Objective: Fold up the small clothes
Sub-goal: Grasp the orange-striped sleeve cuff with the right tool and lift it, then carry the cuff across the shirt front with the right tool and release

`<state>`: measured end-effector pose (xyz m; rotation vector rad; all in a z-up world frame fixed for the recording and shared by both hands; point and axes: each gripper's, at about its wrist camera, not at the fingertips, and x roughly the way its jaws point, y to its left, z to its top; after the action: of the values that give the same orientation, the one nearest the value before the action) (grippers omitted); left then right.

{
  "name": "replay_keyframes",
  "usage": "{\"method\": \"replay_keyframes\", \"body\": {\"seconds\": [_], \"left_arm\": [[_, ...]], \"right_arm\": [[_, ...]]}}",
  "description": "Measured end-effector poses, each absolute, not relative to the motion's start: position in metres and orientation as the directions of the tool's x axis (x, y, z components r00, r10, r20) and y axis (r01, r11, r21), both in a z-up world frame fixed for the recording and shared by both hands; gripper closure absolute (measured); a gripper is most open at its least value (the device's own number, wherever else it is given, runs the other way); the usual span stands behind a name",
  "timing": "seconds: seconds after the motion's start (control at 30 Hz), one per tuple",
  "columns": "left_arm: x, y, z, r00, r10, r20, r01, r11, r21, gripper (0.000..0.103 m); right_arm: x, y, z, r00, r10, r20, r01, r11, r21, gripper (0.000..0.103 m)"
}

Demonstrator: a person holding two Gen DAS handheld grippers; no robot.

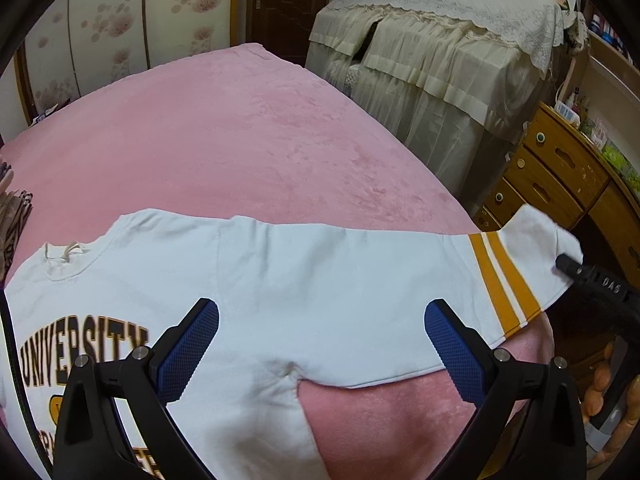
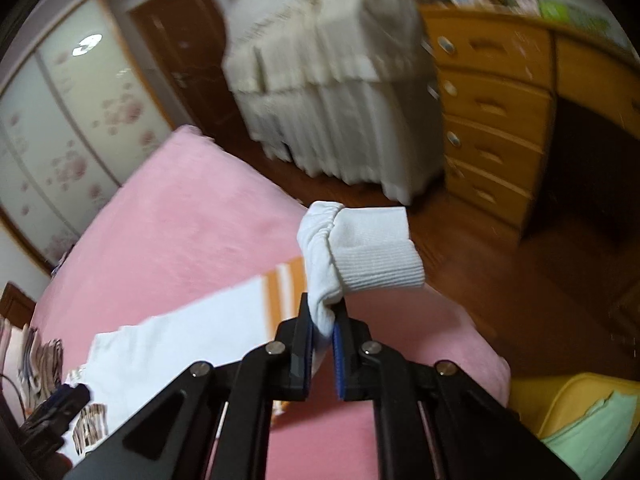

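A white sweatshirt (image 1: 280,280) with "UNIVERSITY" lettering lies face up on the pink bed (image 1: 240,140). Its sleeve with two orange stripes (image 1: 504,288) stretches out to the right. My left gripper (image 1: 322,320) is open and empty, hovering over the chest near the armpit. My right gripper (image 2: 323,320) is shut on the sleeve near the white ribbed cuff (image 2: 372,252) and holds it lifted past the bed's edge. The right gripper's tip (image 1: 568,264) shows in the left wrist view at the sleeve end.
A wooden drawer unit (image 1: 552,176) and desk stand right of the bed. Furniture draped in cream cloth (image 1: 440,60) stands beyond the bed. A yellow container (image 2: 576,412) with green cloth sits at lower right. Patterned clothes (image 2: 36,364) lie at the bed's left.
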<state>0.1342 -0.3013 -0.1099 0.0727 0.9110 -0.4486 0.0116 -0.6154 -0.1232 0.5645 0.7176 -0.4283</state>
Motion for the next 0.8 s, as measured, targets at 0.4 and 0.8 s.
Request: {"method": "replay_keyframes", "body": {"seconds": [0.4, 0.8], "left_arm": [[0.124, -0.193, -0.068, 0.635, -0.264, -0.726, 0.306, 0.949, -0.077, 0.001], [0.140, 0.033, -0.116, 0.622, -0.058, -0.781, -0.112, 0.980, -0.162, 0.001]], "right_arm": [[0.081, -0.477, -0.034, 0.815, 0.040, -0.578, 0.191, 0.923, 0.334, 0.095], [0.169, -0.241, -0.094, 0.694, 0.299, -0.655, -0.156, 0.951, 0.268, 0.095]]}}
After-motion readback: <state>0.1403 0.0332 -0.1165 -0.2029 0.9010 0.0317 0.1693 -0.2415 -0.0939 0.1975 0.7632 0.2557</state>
